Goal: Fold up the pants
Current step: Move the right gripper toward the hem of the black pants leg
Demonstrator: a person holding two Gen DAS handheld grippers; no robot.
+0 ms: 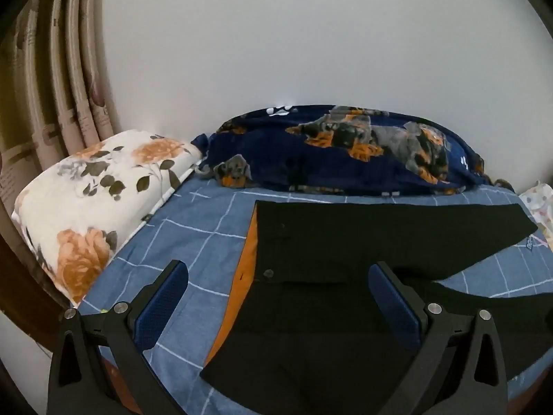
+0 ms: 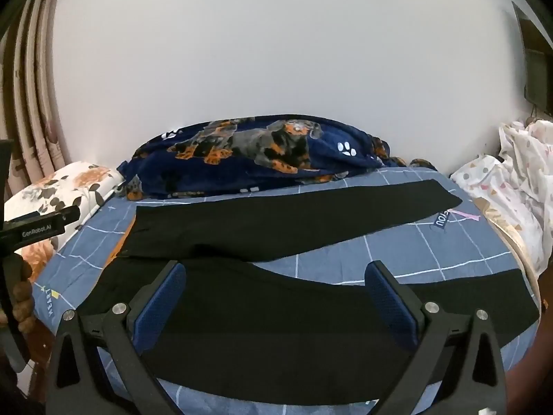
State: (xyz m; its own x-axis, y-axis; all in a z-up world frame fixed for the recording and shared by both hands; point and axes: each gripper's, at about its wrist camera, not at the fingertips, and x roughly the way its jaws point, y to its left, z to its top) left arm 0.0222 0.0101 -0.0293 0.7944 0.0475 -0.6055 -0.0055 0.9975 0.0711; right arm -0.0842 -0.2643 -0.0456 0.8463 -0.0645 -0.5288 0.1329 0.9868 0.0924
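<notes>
Black pants (image 1: 345,242) lie spread flat on the blue checked bed sheet (image 1: 193,228), waist to the left with an orange lining showing, both legs running right. My left gripper (image 1: 278,276) hovers open above the waist end, nothing between its blue pads. In the right wrist view the same pants (image 2: 276,221) show both legs apart in a V. My right gripper (image 2: 276,278) stands open over the near leg, its pads empty. The left tool (image 2: 38,230) and the hand holding it (image 2: 22,294) show at the left edge of the right wrist view.
A dark blue dog-print blanket (image 1: 345,148) lies bunched along the wall behind the pants. A floral pillow (image 1: 93,200) sits at the left, curtains (image 1: 58,76) behind it. A white patterned quilt (image 2: 511,186) is heaped at the bed's right end.
</notes>
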